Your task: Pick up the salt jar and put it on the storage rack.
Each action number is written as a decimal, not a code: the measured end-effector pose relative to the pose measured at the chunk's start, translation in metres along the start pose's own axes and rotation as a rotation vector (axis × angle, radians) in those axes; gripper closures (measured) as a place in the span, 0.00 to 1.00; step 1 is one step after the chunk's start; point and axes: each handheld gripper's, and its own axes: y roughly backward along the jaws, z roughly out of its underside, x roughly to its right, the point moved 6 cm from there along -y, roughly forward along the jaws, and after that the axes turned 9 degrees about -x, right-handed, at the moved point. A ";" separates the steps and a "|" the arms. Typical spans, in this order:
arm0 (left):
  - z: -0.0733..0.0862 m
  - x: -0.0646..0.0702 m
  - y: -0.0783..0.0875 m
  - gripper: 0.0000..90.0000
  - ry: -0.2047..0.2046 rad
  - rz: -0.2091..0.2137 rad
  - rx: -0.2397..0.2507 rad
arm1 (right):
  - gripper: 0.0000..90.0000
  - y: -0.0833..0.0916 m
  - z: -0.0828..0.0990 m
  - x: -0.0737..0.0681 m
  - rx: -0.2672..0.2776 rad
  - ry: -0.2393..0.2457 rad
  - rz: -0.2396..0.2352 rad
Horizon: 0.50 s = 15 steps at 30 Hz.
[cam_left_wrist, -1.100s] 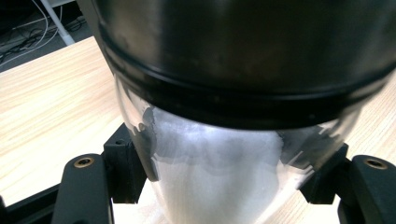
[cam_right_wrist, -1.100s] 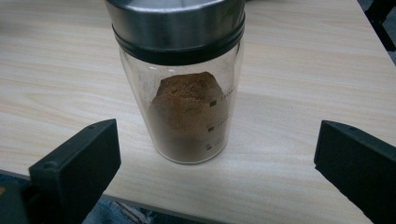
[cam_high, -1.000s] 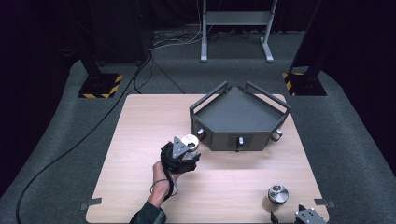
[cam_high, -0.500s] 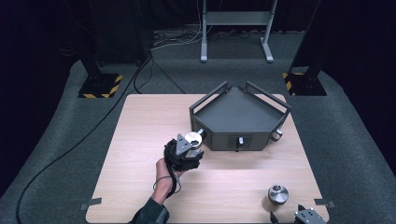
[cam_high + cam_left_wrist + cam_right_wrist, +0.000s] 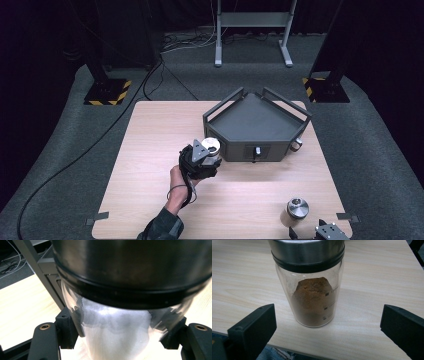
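Glass jar of brown powder framed between the wide-open jaws of the right tool point(image 5: 328, 327).

A clear glass jar point(image 5: 312, 293) is seen standing upright on the pale wooden worktop point(image 5: 374, 272), close to its near edge. The jar is capped by a brushed metal lid point(image 5: 306, 250) with a black band beneath it. Brown powder point(image 5: 310, 296) is heaped inside, filling roughly the lower half, and small printed measuring marks are seen down the glass on the right. The two black jaws are held well apart, one low at the left and one at the right, and neither is touching the jar. Blue fabric is glimpsed below the worktop edge.
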 end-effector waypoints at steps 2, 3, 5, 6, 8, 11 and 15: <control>-0.003 0.001 -0.001 0.35 -0.006 0.000 0.001 | 0.00 0.000 0.000 0.000 0.000 0.000 0.001; -0.004 0.001 -0.001 0.35 -0.004 0.002 0.004 | 0.00 0.000 0.000 0.000 0.000 -0.001 0.001; -0.006 0.001 -0.001 0.35 -0.008 0.005 0.005 | 0.00 0.001 0.000 0.000 0.002 -0.002 0.002; -0.007 0.001 -0.002 0.35 -0.008 0.007 0.007 | 0.00 0.001 0.000 0.001 0.003 -0.002 0.002; -0.008 0.001 -0.002 0.35 -0.009 0.007 0.006 | 0.00 0.001 0.000 0.001 0.004 -0.003 0.002; -0.011 0.000 -0.003 0.35 -0.008 0.013 0.009 | 0.00 0.001 0.000 0.001 0.004 -0.003 0.003; -0.013 -0.001 -0.003 0.35 0.000 0.026 0.020 | 0.00 0.000 0.000 0.001 0.000 -0.004 0.002</control>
